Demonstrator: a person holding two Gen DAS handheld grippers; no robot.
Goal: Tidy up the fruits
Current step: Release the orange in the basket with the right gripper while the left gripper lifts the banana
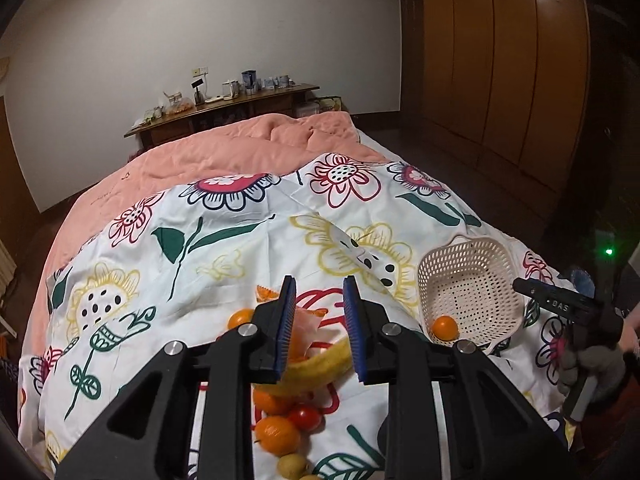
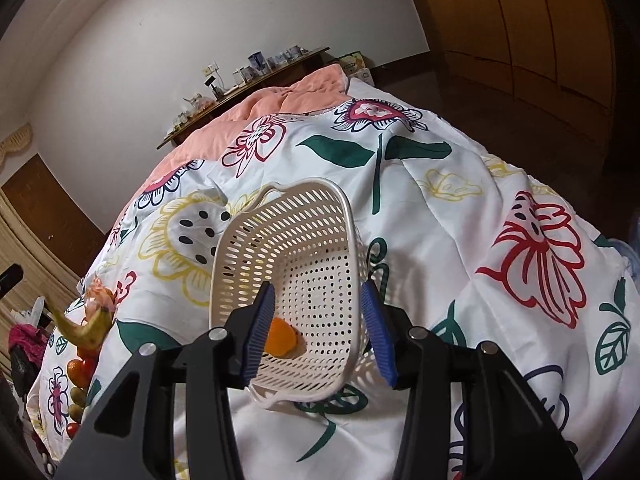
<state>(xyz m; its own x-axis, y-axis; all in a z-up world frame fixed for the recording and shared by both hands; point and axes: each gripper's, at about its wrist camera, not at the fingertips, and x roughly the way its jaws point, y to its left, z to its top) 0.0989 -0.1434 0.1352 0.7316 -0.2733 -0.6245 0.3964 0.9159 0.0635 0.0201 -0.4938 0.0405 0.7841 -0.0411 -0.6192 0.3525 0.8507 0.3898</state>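
Item: banana [image 1: 316,364], pinched by the left gripper [image 1: 320,332], its fingers narrowed on it, above the fruit pile. Right gripper [image 2: 320,332]: fingers parted, empty, over the basket [image 2: 240,248]. Banana to be lowered in beside the orange [image 2: 282,340] before release.

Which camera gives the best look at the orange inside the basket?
The left wrist view: the orange lies whole in the basket. In the right wrist view a finger of the right gripper hides part of it.
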